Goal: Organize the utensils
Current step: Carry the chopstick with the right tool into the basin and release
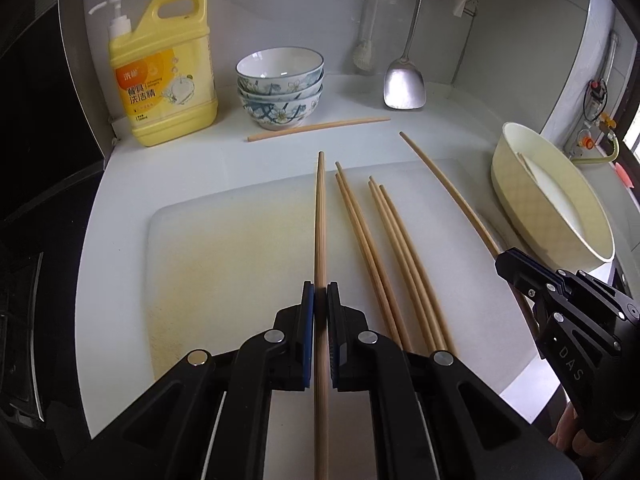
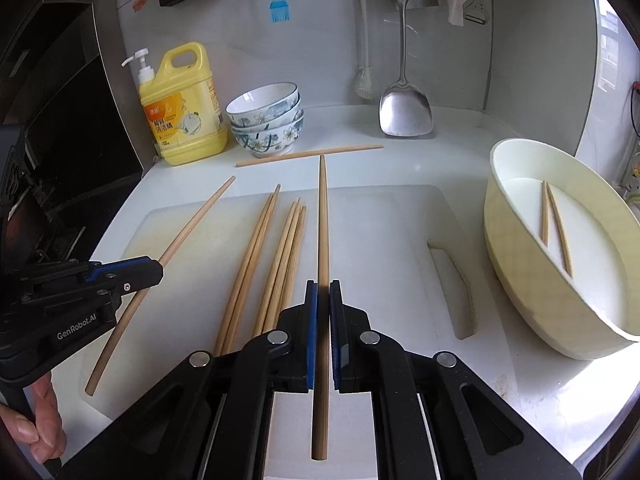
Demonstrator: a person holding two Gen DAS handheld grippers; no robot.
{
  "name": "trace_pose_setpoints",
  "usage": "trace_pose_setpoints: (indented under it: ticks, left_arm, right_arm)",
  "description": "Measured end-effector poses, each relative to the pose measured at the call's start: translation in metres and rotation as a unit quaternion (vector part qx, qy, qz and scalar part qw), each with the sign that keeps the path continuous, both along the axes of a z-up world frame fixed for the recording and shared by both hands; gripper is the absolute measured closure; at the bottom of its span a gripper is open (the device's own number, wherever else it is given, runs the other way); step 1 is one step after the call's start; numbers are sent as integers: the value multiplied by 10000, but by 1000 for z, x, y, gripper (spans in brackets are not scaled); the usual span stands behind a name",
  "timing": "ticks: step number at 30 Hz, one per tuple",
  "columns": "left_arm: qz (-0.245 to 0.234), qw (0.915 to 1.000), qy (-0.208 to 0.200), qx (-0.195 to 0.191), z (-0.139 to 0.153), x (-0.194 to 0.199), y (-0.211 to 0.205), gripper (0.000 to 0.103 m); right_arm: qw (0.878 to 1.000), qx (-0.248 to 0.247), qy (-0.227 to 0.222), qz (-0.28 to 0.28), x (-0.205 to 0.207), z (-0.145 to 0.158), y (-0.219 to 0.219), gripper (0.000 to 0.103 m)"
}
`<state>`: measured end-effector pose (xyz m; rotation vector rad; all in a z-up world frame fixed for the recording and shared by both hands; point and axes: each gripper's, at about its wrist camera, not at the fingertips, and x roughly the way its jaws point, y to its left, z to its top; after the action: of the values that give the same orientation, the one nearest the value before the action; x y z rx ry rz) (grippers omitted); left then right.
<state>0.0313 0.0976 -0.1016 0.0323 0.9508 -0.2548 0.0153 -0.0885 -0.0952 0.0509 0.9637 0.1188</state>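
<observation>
Far left: yellow plastic soap jug (image 2: 184, 108) with white pump, standing upright on the white counter (image 2: 400, 160).

Next to it: three ceramic bowls (image 2: 267, 120), white with blue flower print, nesting in one stack, top one holding nothing visible.

In front of the bowls: one round wooden chopstick (image 2: 310, 154) lying crosswise on the counter.

Left gripper (image 1: 320, 294), black with blue pads: closing tight on one chopstick (image 1: 321, 220), stick running straight between the pads, tip pointing away.

Centre: white plastic cutting board (image 2: 380, 240), faintly yellowed, bearing four loose chopsticks (image 2: 276, 256) lying as two pairs, side by side between the grippers.

Right gripper (image 2: 324, 290): likewise clamping down on one chopstick (image 2: 323, 220), thin tip forward, butt end showing behind the pads.

Behind: steel spatula (image 2: 405, 108) hanging against the wall, blade reaching the counter; blue silicone brush (image 2: 279, 10) and white scrub brush (image 2: 363, 84) hanging too.

Far right: oval cream dish (image 2: 520, 280), smooth, tilting, holding two chopsticks (image 2: 554, 224) leaning in a narrow V.
</observation>
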Motion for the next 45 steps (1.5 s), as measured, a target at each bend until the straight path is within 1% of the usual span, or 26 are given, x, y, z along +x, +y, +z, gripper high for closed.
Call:
trace_pose_setpoints:
  ticks: [3, 5, 9, 11, 14, 17, 20, 23, 25, 29, 31, 34, 38, 42, 45]
  left_arm:
    - [-158, 9998, -138, -52, 31, -4, -3, 96]
    - [-338, 9990, -280, -101, 52, -7, -11, 96]
    - [-759, 9954, -561, -163, 83, -5, -40, 96]
    - [-984, 9927, -643, -252, 94, -2, -61, 96]
    - [-1357, 9877, -689, -362, 103, 5, -101, 96]
    - [-1714, 9817, -697, -445, 106, 11, -147, 96]
    - [-1930, 9783, -683, -314, 102, 15, -194, 96]
    - [-2194, 9739, -533, -225, 94, 20, -236, 96]
    - [-2356, 9706, -475, -86, 86, 24, -261, 96]
    - [-2478, 9687, -144, 94, 65, 44, -301, 96]
    - [-2504, 9680, -42, 189, 55, 53, -317, 96]
    - [-2561, 9661, 12, 329, 43, 63, -336, 96]
    - [-2590, 9649, 193, 392, 29, 73, -351, 96]
    - [-2595, 9638, 258, 560, 19, 77, -357, 96]
    - [-2551, 9646, 282, 608, 17, 80, -357, 96]
  right_arm:
    - [9998, 28, -82, -161, -3, 30, -8, 97]
    - [9995, -42, -148, -283, -6, 49, -18, 97]
    - [9970, -245, -309, -663, -12, 81, -49, 97]
    - [9952, -331, -351, -857, -14, 91, -68, 97]
    - [9917, -454, -396, -1134, -17, 102, -101, 97]
    - [9884, -531, -415, -1358, -17, 104, -138, 97]
    - [9870, -513, -267, -1497, -14, 92, -177, 97]
    - [9859, -427, -143, -1613, -7, 80, -212, 97]
    - [9847, -352, -30, -1706, -1, 70, -232, 97]
    - [9837, -158, 170, -1784, 14, 49, -263, 97]
    - [9829, -80, 258, -1824, 21, 39, -274, 97]
    - [9810, 42, 401, -1898, 30, 25, -286, 97]
    - [9801, 114, 517, -1911, 35, 13, -296, 97]
    - [9793, 128, 563, -1939, 40, 6, -302, 97]
    - [9793, 138, 557, -1941, 42, 5, -302, 97]
